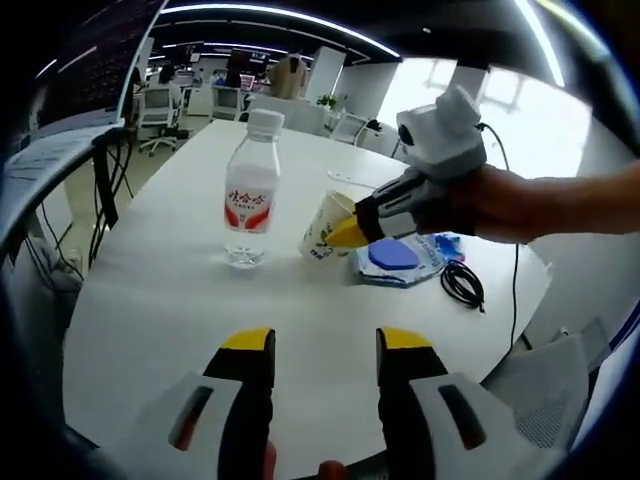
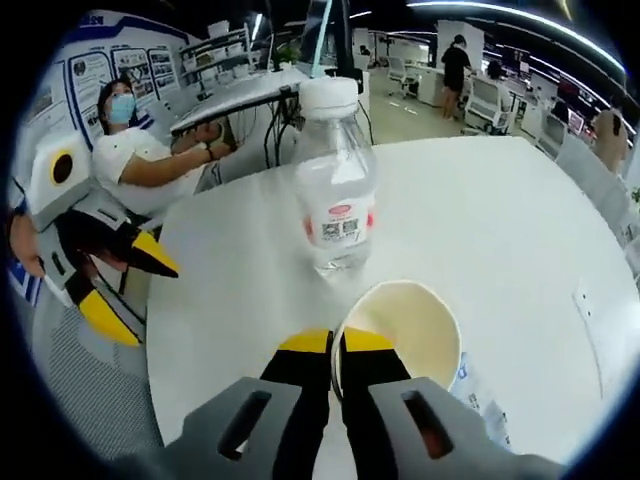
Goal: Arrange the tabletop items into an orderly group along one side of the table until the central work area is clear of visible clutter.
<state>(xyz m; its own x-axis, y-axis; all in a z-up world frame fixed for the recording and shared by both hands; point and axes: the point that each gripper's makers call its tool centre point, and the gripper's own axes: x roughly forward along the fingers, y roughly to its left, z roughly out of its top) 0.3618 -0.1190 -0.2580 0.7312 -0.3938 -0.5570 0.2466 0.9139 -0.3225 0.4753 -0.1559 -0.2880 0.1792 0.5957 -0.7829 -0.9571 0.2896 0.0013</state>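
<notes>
Claw by claw, starting with the left gripper view: the left claw (image 1: 325, 345) hovers low over the near edge of the white counter (image 1: 150, 300), its yellow-tipped jaws apart with nothing between them. Ahead stands a water bottle (image 1: 250, 190), upright, and just beside it to the right a paper cup (image 1: 325, 228) is tipped over on its side — pinched at the rim by the right claw (image 1: 345, 232), which comes in from the right. Behind the cup lie a blue-and-white packet (image 1: 400, 258) and a coiled black cable (image 1: 462, 283), close together.

In the right gripper view, the right claw (image 2: 337, 345) has its jaws together on the wall of the paper cup (image 2: 405, 325), one jaw inside the rim and one outside. The water bottle (image 2: 335, 190) stands just beyond the cup, near but apart. The left claw (image 2: 125, 285) shows at the left, off the counter (image 2: 500, 220) edge, jaws spread.

The risk, as I judge it: the cup is thin and held only by its rim, so it may buckle or slip out when lifted. Swinging it forward could also knock the bottle — it stands right in the path and looks top-heavy. Dragging the cup back could snag the packet.
</notes>
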